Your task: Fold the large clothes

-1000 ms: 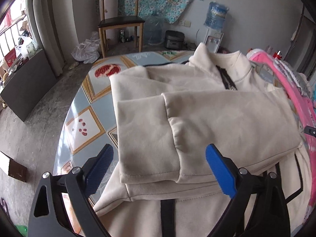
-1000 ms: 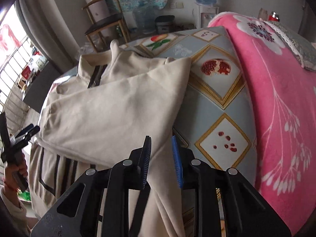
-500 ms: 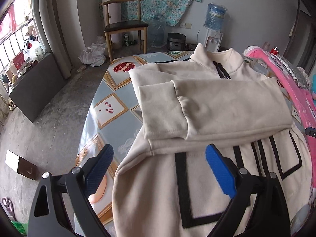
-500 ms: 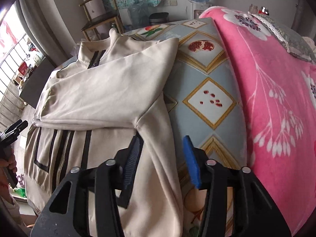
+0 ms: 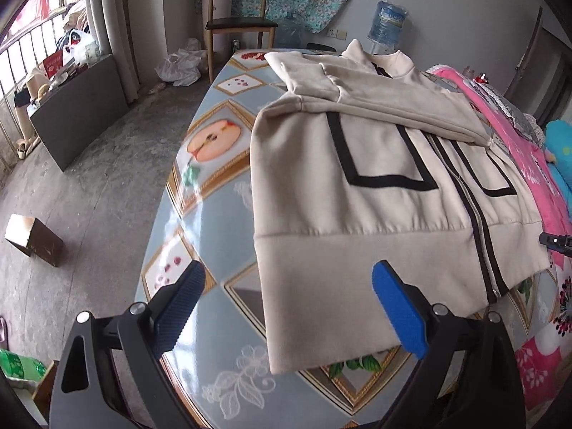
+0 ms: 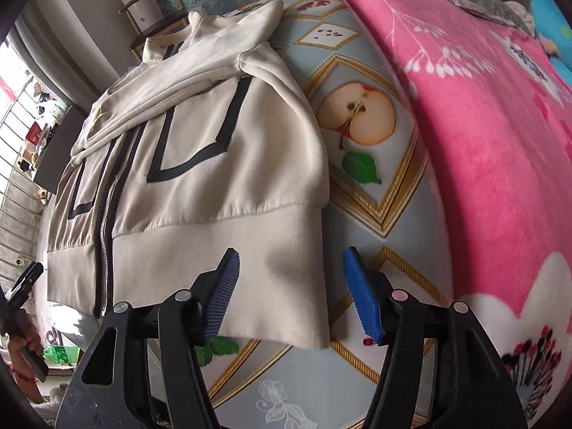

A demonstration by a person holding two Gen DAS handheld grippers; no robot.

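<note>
Both hand-held grippers, left [image 5: 286, 307] and right [image 6: 289, 293], have been drawn back to the jacket's [image 5: 375, 186] hem; the right's jaws were just opening. Both are held open, empty. Lengthwise on the counter [image 5: 214, 186], its collar is pointed away.

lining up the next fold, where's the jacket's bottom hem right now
In both wrist views the jacket's hem band lies flat at the table's near end, just ahead of each open gripper, left of the pink blanket.

Home living room: wooden chair [image 5: 238, 18], water dispenser bottle [image 5: 387, 23], pink floral blanket [image 6: 482, 114], curtains [image 5: 114, 25].
</note>
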